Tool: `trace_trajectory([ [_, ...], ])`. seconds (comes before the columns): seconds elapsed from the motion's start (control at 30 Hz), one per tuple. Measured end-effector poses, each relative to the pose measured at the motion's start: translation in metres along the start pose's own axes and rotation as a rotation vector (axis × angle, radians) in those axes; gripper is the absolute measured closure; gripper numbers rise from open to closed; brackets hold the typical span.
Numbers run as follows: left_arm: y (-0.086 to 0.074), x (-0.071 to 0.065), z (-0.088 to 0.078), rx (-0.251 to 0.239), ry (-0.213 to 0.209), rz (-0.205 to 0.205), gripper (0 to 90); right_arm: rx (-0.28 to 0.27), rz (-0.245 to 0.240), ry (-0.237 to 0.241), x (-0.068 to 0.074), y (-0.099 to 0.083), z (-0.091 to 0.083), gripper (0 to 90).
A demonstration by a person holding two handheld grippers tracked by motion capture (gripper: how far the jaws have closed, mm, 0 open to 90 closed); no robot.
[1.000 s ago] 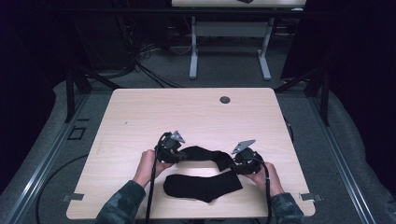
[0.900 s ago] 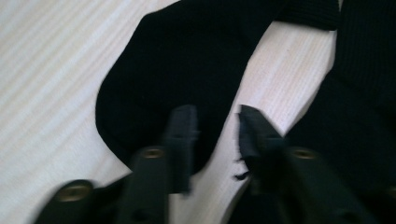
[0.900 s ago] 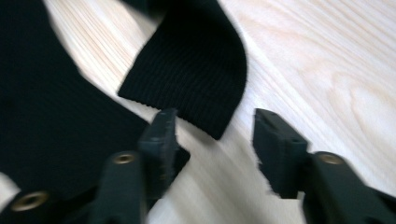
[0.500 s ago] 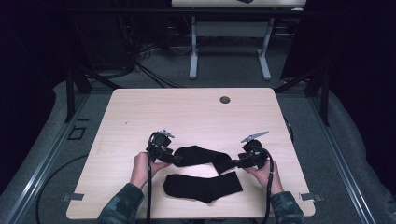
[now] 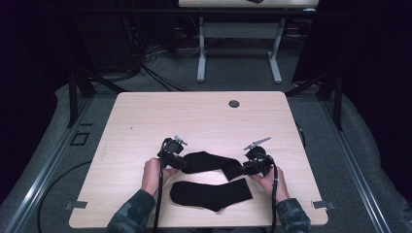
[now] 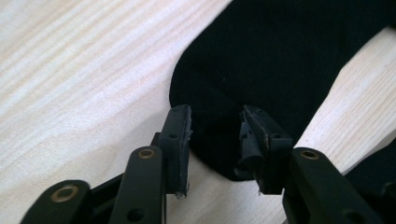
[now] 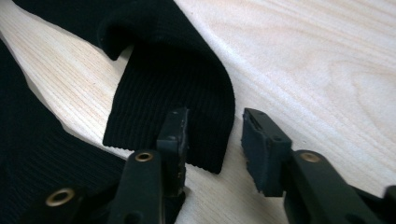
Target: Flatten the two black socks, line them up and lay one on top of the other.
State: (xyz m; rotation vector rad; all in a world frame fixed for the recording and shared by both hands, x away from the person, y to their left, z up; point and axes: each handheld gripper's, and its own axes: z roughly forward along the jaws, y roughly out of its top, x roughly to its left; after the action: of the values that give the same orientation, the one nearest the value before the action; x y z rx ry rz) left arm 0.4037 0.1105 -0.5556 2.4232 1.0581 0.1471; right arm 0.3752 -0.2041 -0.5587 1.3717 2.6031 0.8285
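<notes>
Two black socks lie on the light wooden table [image 5: 194, 116]. The upper sock [image 5: 209, 161] stretches between my grippers; the lower sock [image 5: 211, 193] lies flat just in front of it. My left gripper [image 5: 182, 164] is open at the upper sock's toe end. In the left gripper view the rounded toe [image 6: 261, 60] lies flat under the gap of the left gripper [image 6: 215, 137]. My right gripper [image 5: 244, 170] is open at the ribbed cuff [image 7: 173, 79], with the right gripper [image 7: 215, 135] low over the cuff's corner. The lower sock [image 7: 37, 140] shows beside it.
A small round grommet [image 5: 234, 104] sits near the table's far edge. The far half of the tabletop is bare wood. Another desk's legs [image 5: 201, 53] and cables [image 5: 155, 68] stand on the floor beyond. A person's hands hold both grippers at the near edge.
A second ago the upper sock hung arched between the two grippers. The hands moved apart, and the sock now lies flat with both grippers open at its ends.
</notes>
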Motion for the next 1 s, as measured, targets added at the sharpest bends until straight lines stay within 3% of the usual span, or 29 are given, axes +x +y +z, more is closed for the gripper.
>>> trace_trajectory([
  [0.13,-0.002,-0.003,0.001,0.001,0.025,0.024,70.2,-0.006,0.007,0.009,0.0,0.0,0.001,71.6],
  [0.33,-0.002,-0.006,0.001,-0.004,0.023,0.042,84.3,-0.007,0.002,0.028,-0.001,0.0,0.002,79.6],
  [0.63,-0.003,-0.003,0.0,-0.022,-0.006,0.026,87.2,-0.02,-0.021,0.01,-0.001,0.0,-0.003,85.1],
  [1.0,0.0,-0.001,-0.022,-0.086,-0.037,0.016,87.4,-0.075,-0.061,-0.045,-0.003,0.005,-0.025,85.5],
])
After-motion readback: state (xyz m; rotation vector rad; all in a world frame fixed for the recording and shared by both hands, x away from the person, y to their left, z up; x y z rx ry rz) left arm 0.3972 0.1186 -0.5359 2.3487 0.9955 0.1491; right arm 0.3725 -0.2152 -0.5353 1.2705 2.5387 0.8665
